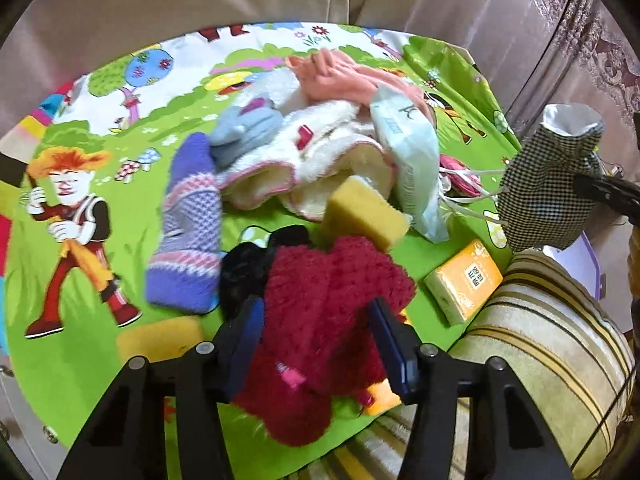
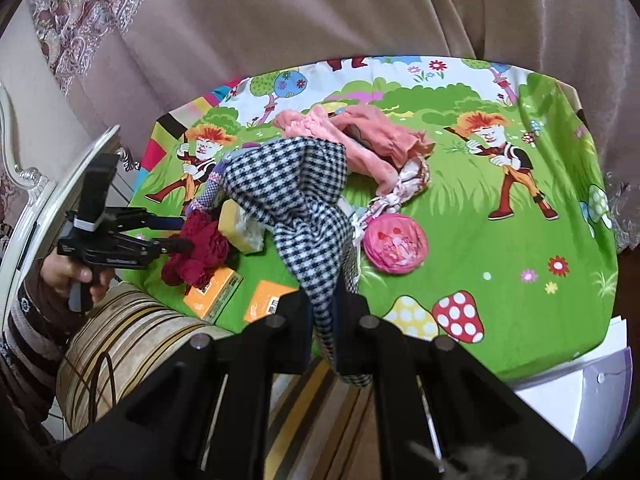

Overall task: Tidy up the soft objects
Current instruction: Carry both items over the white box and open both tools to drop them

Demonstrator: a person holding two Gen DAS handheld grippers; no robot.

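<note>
While a bright cartoon cloth (image 1: 80,360) covers the desk before beige curtains (image 2: 320,20), the left hand-held gripper (image 1: 316,336) straddles a red fuzzy sock (image 1: 332,288), whether pinched is unclear. The right hand-held gripper (image 2: 326,320) clamps a checked pouch (image 2: 292,184), hiding the far pile.

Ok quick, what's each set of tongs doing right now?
Left tongs: closed on the dark red fuzzy sock.
Right tongs: shut on the checked drawstring bag.
</note>
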